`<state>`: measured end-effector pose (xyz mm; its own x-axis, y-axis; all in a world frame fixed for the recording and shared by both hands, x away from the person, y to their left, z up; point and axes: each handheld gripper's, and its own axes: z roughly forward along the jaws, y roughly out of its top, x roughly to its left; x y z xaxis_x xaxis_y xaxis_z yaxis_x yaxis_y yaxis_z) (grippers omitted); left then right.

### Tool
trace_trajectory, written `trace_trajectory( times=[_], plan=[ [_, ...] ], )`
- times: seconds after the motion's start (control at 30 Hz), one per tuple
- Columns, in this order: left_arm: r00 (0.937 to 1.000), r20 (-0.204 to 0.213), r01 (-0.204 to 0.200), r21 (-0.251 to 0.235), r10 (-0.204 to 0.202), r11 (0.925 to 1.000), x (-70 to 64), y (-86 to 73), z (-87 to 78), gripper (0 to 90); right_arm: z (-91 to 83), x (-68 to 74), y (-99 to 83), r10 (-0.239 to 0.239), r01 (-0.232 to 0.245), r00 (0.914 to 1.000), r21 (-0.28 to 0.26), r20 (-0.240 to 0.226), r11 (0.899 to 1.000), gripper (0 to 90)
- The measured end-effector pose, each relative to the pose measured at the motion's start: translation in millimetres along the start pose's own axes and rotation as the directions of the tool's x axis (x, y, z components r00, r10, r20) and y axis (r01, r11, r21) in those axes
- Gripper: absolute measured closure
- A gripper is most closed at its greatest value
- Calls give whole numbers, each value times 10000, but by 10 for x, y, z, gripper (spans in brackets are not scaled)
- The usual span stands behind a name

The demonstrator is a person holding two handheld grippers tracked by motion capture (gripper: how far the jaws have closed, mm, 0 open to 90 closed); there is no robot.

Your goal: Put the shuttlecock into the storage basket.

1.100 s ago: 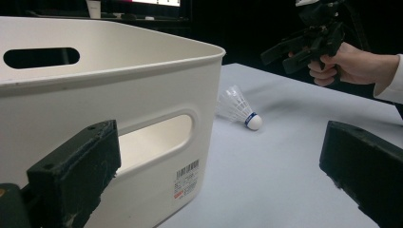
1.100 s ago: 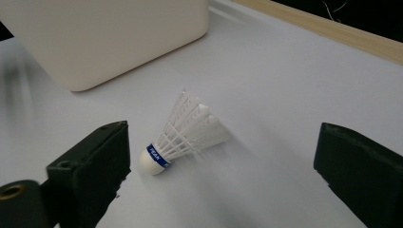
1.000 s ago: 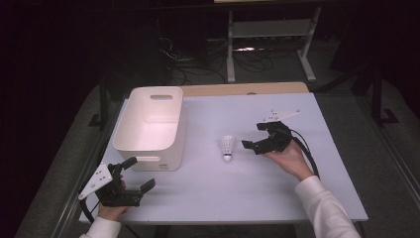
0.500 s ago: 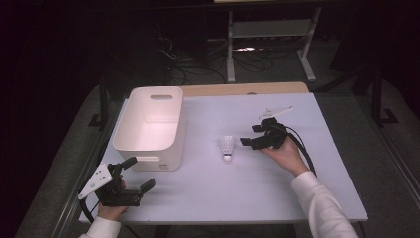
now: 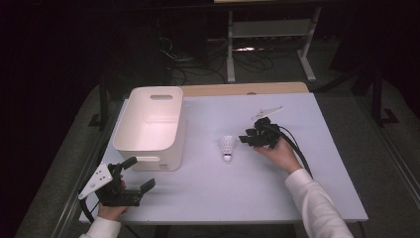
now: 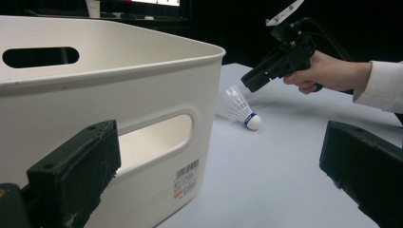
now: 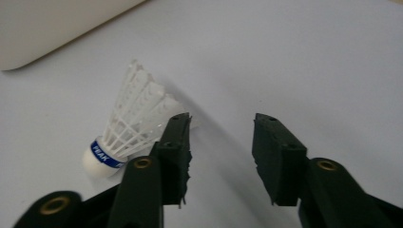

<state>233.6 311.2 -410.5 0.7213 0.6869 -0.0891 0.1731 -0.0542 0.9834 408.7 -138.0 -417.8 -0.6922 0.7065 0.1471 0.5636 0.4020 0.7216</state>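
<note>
Table (image 5: 297,208), pale lilac, under light; dark room around.

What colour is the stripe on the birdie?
Blue, around the shuttlecock's white tip; clearest in the right gripper view.

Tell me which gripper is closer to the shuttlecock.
The right gripper. Its open jaws sit just beside the shuttlecock mid-table, not yet around it. The left gripper is at the table's near left edge, by the white bin.
</note>
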Motion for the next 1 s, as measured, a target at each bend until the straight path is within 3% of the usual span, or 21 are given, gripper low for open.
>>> trace_trajectory(
  times=[0.17,0.33,0.6,1.0],
  plan=[
    [10000,12,5,22,-5,10000,0,0,0,0,85,-2,9,199,-208,9996,482,195,9986,763],
    [10000,20,56,13,-56,10000,-3,-2,3,0,175,11,23,228,-250,9994,823,267,9963,849],
    [10000,-9,-5,7,5,10000,2,1,-4,0,298,79,42,267,-308,9987,979,428,9947,848],
    [10000,4,20,5,-20,10000,1,0,-2,0,399,147,50,253,-274,9994,997,222,9946,837]
  ],
)
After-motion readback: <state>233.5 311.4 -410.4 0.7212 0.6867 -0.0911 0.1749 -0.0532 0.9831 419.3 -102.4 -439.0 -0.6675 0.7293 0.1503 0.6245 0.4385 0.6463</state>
